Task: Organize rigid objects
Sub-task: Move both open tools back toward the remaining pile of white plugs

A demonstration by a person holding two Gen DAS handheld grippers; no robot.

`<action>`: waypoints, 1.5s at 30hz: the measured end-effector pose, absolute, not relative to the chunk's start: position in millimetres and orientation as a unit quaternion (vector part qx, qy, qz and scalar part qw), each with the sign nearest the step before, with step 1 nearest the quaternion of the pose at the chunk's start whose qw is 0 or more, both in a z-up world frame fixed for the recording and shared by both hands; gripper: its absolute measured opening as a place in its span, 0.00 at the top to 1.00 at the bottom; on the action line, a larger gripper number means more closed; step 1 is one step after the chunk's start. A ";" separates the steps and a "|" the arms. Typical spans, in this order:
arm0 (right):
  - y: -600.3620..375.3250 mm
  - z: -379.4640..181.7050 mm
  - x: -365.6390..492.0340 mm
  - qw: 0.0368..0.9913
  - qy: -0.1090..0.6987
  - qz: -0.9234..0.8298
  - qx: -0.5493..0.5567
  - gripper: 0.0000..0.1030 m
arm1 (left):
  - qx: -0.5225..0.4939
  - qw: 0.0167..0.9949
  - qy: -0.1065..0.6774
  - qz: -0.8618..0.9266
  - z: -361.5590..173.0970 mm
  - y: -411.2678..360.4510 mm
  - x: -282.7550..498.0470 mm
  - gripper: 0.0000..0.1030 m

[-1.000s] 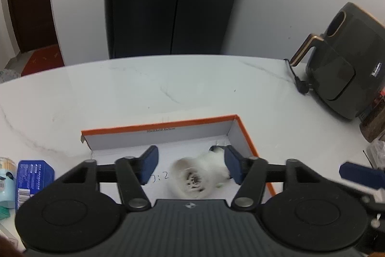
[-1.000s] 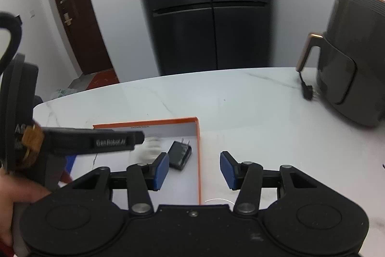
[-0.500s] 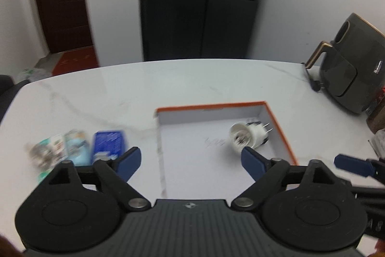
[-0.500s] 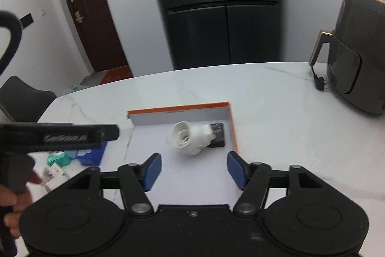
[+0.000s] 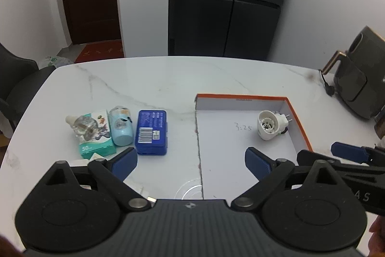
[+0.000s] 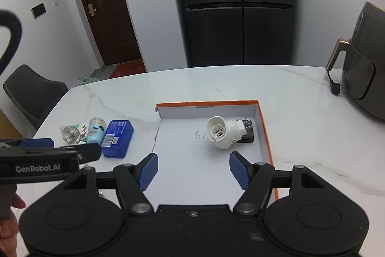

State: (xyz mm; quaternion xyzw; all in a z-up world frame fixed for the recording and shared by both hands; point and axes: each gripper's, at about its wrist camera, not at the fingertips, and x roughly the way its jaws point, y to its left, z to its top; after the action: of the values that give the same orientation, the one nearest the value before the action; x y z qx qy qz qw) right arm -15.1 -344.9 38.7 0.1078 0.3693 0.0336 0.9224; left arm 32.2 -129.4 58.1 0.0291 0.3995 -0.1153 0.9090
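On the white marble table [image 5: 168, 78], left of the orange-edged white box [image 5: 240, 98], lies 1 blue rectangular plastic case [image 5: 151, 129]: rigid, light, slippery; we would grip its long sides. Left gripper [image 5: 191, 161] and right gripper [image 6: 193, 169]: jaws just opened, empty.

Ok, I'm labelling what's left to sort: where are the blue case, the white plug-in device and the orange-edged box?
blue case [image 5: 151, 132], left wrist view, middle of its labelled face
white plug-in device [image 6: 220, 132], right wrist view, its round socket end
orange-edged box [image 6: 207, 103], right wrist view, far rim
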 end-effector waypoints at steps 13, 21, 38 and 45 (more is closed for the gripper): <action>-313.4 45.4 -13.6 0.922 0.370 0.060 0.098 0.23 | 0.021 0.914 0.397 -0.083 61.9 -94.4 23.3 0.04; -292.4 47.5 -11.9 0.921 0.370 0.080 0.088 0.22 | 0.014 0.913 0.402 -0.060 62.2 -70.2 21.3 0.04; -250.5 40.1 -2.3 0.913 0.385 0.119 0.073 0.22 | -0.015 0.905 0.424 -0.017 48.1 -14.9 10.9 0.04; -235.4 33.5 0.3 0.908 0.393 0.129 0.069 0.22 | -0.027 0.898 0.439 -0.004 35.5 9.1 8.2 0.04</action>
State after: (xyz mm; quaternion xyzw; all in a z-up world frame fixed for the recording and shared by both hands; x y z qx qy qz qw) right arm 0.3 -235.4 33.5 0.0685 0.3934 0.1288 0.9077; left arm 8.2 9.1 35.5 -0.0267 0.4393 -0.0037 0.8979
